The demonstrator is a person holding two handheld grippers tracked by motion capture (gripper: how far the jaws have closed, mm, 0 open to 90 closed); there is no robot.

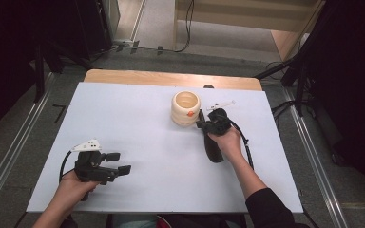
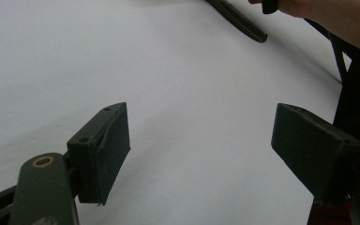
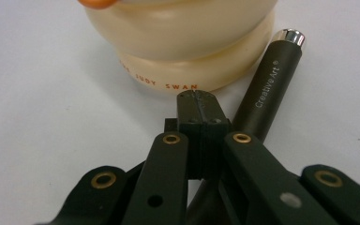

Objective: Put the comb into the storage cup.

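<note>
A cream ribbed pot (image 1: 186,108) with an orange knob (image 1: 190,114) on its side stands on the white table sheet (image 1: 138,123), right of centre. My right gripper (image 1: 201,119) lies low just right of the pot, pointing at its base. In the right gripper view the pot (image 3: 183,42) is close ahead and the right gripper (image 3: 199,101) has its pads pressed flat together with nothing between them. A black pen (image 3: 269,84) with a silver cap lies on the sheet under and beside the jaws, its tip by the pot's foot. My left gripper (image 1: 118,162) rests near the front left, open (image 2: 201,145) over bare sheet.
A small white strip (image 1: 221,103) lies behind the right gripper. The wooden table edge (image 1: 171,78) runs along the back. Beyond the table, cables trail over the grey floor (image 1: 185,45). The right hand's cable (image 2: 239,18) crosses the top of the left gripper view.
</note>
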